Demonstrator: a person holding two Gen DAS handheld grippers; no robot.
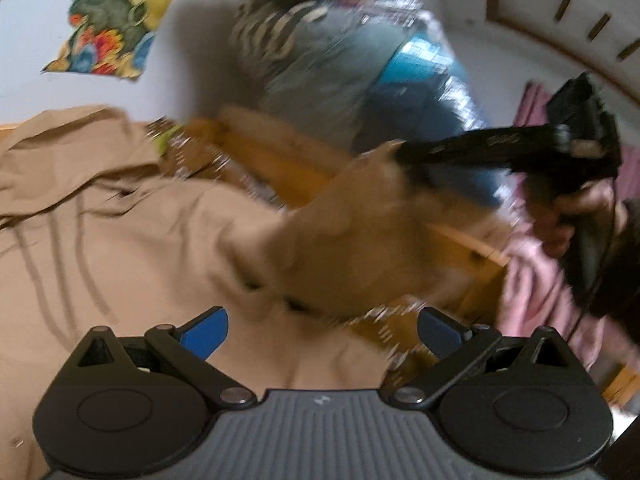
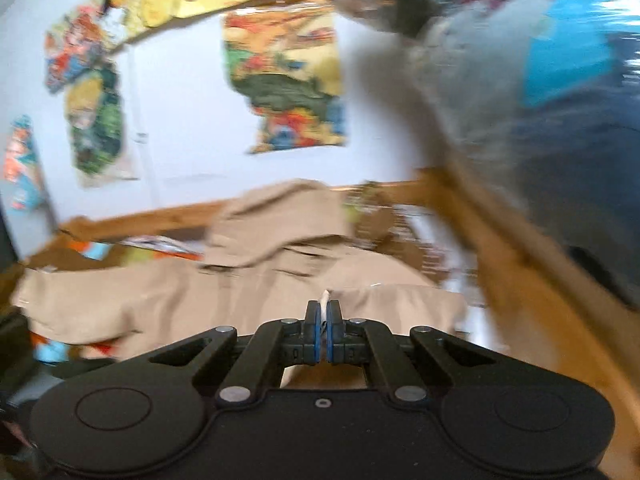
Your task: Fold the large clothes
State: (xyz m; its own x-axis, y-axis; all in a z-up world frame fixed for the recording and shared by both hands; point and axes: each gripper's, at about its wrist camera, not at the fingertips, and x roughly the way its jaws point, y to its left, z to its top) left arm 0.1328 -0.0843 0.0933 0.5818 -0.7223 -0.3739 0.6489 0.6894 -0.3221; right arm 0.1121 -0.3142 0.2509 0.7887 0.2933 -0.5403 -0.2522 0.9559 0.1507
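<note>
Closest to me, the left gripper [image 1: 322, 334] hangs with its blue-padded fingers spread wide and nothing between them, poised just above the tan garment [image 1: 120, 248] that lies spread over the wooden bed frame [image 1: 468, 240]. The cloth runs away from that gripper to its left and forward, so the bulk of it sits under and to the left of the empty hand. A raised corner of the same garment climbs up to the right, where the right gripper [image 1: 404, 152] has it pinched; seen from its own camera, the right gripper [image 2: 323, 320] has its fingers pressed together on a thin edge of the cloth, with a scrap of white sticking up between the pads. From there the garment [image 2: 240, 304] stretches ahead and to the left, long side running across the bed, a rumpled fold heaped at its far end. I judge the lifted corner is about to be carried across toward the left, and the free left hand is the nearer one to pin or catch the flat part. Further right a pink cloth [image 1: 536, 292] drapes down. Beyond stands a person in grey and blue [image 1: 340, 60], badly blurred, and on the pale wall behind hang bright posters [image 2: 288, 80]
</note>
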